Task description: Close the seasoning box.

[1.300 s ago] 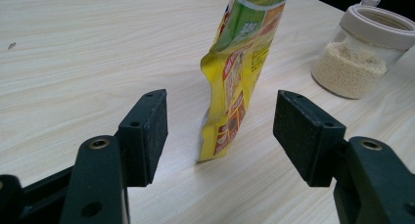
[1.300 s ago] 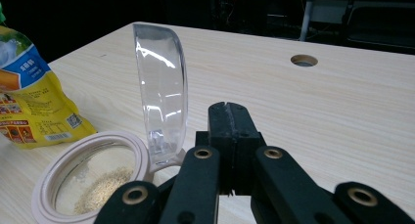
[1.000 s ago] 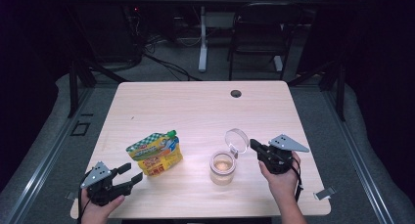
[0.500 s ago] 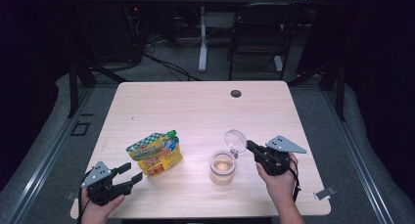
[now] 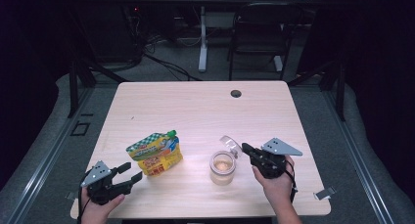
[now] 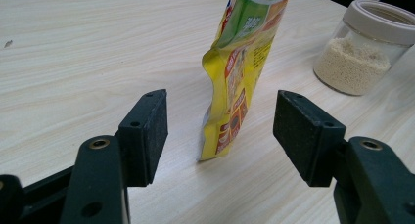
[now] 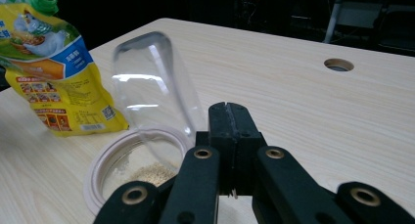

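The left gripper (image 6: pixel 220 131) stands wide, the pouch (image 6: pixel 237 72) just beyond its jaws; the right gripper (image 7: pixel 229 117) is closed empty beside the jar's (image 7: pixel 134 165) raised lid (image 7: pixel 151 92).

A pale wooden table (image 5: pixel 195 106) stands on grey floor (image 5: pixel 352 136). Beyond it, a dark room holds a chair (image 5: pixel 257 35) and cables (image 5: pixel 161 62).

Pouch (image 5: pixel 155 154): yellow and green, printed, green screw cap at top, standing upright on table (image 5: pixel 195 111), front left. Bottom edge slightly crumpled. Jar (image 5: pixel 222 168): clear, pale rim, low layer of fine beige grains inside, upright, just right of pouch, apart from it. Clear hinged lid (image 5: pixel 230 145) flipped open, tilted up behind rim.
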